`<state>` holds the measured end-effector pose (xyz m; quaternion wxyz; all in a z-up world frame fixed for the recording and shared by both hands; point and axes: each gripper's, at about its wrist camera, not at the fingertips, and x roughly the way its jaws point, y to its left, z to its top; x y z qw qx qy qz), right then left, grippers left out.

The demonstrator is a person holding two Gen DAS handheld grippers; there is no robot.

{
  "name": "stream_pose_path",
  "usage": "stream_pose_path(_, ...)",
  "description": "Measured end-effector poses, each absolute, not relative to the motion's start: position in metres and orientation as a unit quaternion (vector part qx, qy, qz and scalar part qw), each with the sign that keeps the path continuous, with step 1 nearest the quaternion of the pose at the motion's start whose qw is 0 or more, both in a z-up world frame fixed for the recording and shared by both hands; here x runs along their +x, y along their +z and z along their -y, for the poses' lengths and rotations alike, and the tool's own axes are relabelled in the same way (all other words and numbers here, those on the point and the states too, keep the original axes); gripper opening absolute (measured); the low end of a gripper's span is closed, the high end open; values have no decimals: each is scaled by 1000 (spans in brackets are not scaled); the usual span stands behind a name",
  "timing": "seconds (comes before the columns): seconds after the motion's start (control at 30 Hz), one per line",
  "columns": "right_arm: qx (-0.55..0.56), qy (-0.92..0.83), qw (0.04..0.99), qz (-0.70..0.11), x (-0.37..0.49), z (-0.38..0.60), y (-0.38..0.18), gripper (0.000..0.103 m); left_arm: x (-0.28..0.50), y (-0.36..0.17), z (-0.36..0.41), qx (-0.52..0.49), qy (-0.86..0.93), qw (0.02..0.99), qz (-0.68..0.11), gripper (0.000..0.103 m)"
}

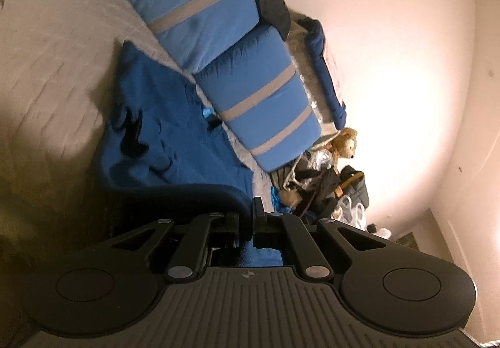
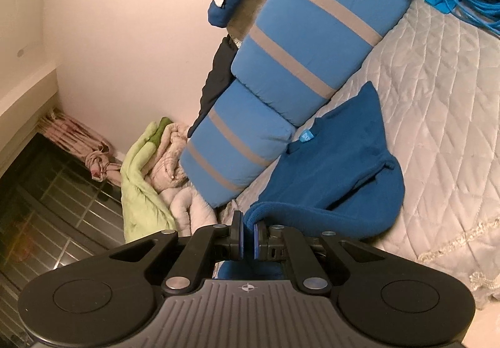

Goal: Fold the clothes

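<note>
Both tools are clamped onto the same garment. The right gripper (image 2: 247,234) pinches a rolled edge of the blue fleece (image 2: 337,179) between its blue pads, and the left gripper (image 1: 247,223) has its jaws drawn together on another edge of the fleece (image 1: 175,129). From there the fleece spreads flat over the quilted bedspread (image 2: 437,116), its top touching a blue cushion with grey stripes (image 2: 315,44). A teddy bear (image 1: 342,146) sits by the wall.
</note>
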<state>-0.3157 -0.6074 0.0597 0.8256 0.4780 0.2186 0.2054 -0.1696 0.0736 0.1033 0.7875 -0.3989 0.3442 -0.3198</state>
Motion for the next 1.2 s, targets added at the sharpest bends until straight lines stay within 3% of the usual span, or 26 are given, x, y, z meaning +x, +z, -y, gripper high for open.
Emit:
stream_pose_path(0.57,424,203,867,-163,-265,607,115,9,-118,166,-57,-358,-319,833,-275,7)
stream_pose_path(1.2,412,157,880,-176,-195,614,91,9,-58,139,-45,-357,-275,837,-311,7)
